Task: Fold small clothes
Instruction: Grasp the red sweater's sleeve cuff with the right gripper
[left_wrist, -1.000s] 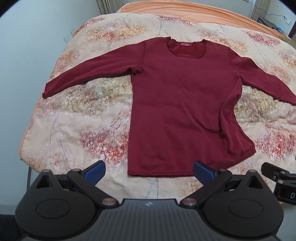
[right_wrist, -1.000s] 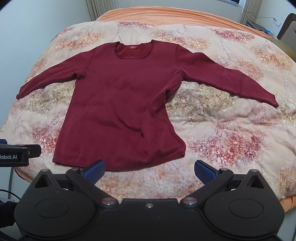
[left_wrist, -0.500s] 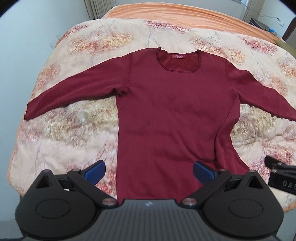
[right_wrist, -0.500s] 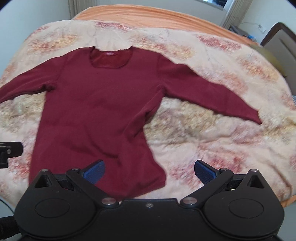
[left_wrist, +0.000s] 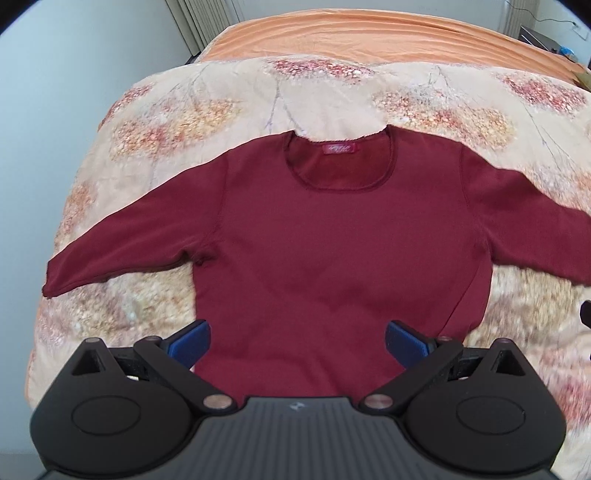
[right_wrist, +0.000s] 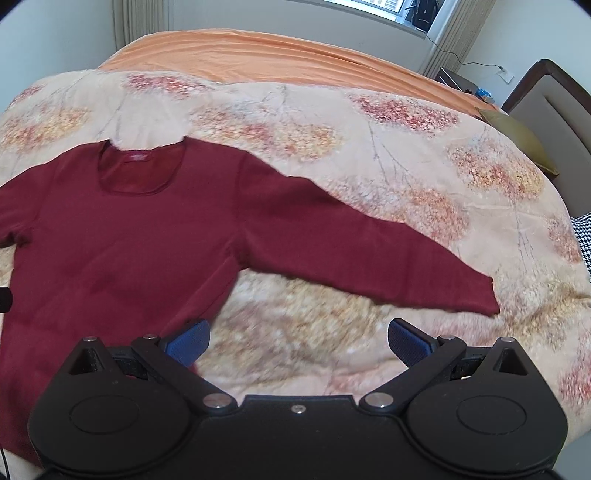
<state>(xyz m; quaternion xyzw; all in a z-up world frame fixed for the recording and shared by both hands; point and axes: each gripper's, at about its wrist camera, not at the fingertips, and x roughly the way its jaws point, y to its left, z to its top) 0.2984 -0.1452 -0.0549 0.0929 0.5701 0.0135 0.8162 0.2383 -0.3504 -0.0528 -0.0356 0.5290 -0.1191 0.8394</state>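
A dark red long-sleeved top (left_wrist: 332, 251) lies flat and face up on the floral quilt, neckline away from me, both sleeves spread out. My left gripper (left_wrist: 297, 341) hovers open over the lower body of the top, which spans the gap between its blue pads. In the right wrist view the same top (right_wrist: 122, 236) fills the left side, its right sleeve (right_wrist: 369, 254) running out to a cuff at the right. My right gripper (right_wrist: 298, 341) is open over bare quilt just below that sleeve, its left pad at the top's side edge.
The floral quilt (left_wrist: 229, 107) covers a bed with an orange sheet (right_wrist: 280, 55) at the far end. White walls and curtains stand behind. A chair back (right_wrist: 554, 107) and an olive cushion (right_wrist: 517, 136) sit at the right. The bed's left edge (left_wrist: 37, 332) drops off.
Both grippers have moved forward over the bed, so the top's hem has slipped under the left gripper's body. The right gripper has swung right towards the right sleeve. The top itself has not moved.
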